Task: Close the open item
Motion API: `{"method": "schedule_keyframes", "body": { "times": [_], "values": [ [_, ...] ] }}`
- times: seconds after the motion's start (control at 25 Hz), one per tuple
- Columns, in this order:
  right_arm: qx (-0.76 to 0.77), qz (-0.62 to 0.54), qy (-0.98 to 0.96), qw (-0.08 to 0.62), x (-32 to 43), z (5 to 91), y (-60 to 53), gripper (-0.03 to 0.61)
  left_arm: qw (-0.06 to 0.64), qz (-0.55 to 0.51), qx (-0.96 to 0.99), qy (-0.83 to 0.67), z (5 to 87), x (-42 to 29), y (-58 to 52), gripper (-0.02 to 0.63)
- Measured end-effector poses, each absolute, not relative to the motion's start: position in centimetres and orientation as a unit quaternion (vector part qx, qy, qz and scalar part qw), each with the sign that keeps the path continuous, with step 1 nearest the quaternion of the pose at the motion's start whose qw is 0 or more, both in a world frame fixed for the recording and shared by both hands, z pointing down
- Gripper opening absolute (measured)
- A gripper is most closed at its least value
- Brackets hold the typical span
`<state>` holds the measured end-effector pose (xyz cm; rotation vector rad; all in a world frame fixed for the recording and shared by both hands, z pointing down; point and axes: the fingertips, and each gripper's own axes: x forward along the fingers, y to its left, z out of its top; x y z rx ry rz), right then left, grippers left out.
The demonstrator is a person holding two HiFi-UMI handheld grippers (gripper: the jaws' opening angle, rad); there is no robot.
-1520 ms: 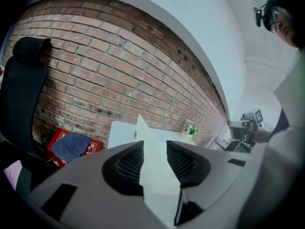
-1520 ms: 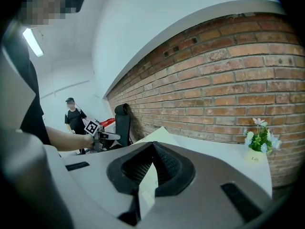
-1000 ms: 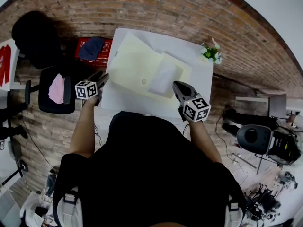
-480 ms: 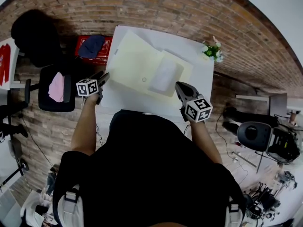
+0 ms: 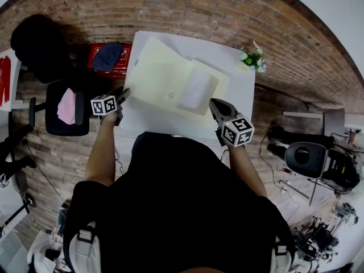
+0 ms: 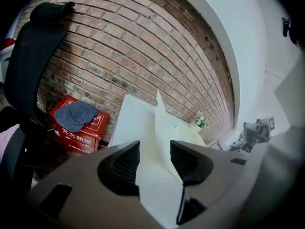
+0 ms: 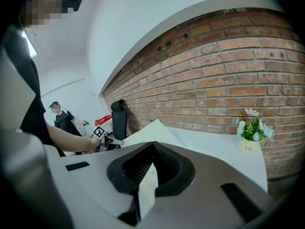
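A pale yellow folder (image 5: 162,75) lies open on the white table (image 5: 149,124), with a white sheet (image 5: 194,89) on its right half. In the left gripper view one flap of the folder (image 6: 163,120) stands up on edge. My left gripper (image 5: 123,93) hangs at the table's left edge, short of the folder. Its jaws (image 6: 155,149) are open and have just been closing a little, with nothing between them. My right gripper (image 5: 214,103) is over the table's near right part, just short of the folder (image 7: 153,127). Its fingertips (image 7: 153,144) meet, holding nothing.
A small potted plant (image 5: 252,60) stands at the table's far right corner. A red box with a blue cloth (image 5: 108,58) sits on the floor to the left, beside black chairs (image 5: 65,108). A brick wall (image 6: 143,42) runs behind the table. Another person (image 7: 62,119) stands far off.
The left gripper has sunk slightly by the table's left edge. The right gripper and the folder stay where they were.
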<state>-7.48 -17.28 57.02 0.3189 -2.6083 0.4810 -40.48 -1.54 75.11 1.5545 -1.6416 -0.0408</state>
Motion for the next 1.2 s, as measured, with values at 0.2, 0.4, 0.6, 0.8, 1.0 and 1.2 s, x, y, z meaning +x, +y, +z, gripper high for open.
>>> {"method": "schedule_keyframes", "body": {
  "times": [0.2,0.4,0.6,0.8,1.0,1.2],
  "values": [
    [0.123,0.179,-0.948,0.233,-7.0,57.4,-17.6,0.020,0.433,-0.016,0.624,-0.650,75.8,-40.3,-1.7,0.167],
    [0.122,0.179,-0.947,0.235,-7.0,57.6,-17.6,0.021,0.437,-0.009,0.623,-0.649,76.2,-40.4,-1.6,0.139],
    [0.124,0.180,-0.947,0.237,-6.5,57.9,-17.6,0.021,0.433,-0.007,0.626,-0.648,76.1,-40.2,-1.9,0.095],
    [0.127,0.180,-0.947,0.236,-5.8,57.9,-17.6,0.021,0.429,0.008,0.628,-0.649,75.5,-39.8,-1.9,0.069],
    [0.134,0.183,-0.945,0.235,-4.9,58.2,-17.5,0.020,0.424,0.012,0.635,-0.646,74.5,-39.1,-2.1,0.049],
    [0.139,0.188,-0.943,0.236,-4.1,58.7,-17.3,0.020,0.427,0.015,0.635,-0.644,74.2,-38.7,-2.1,0.044]
  ]
}}
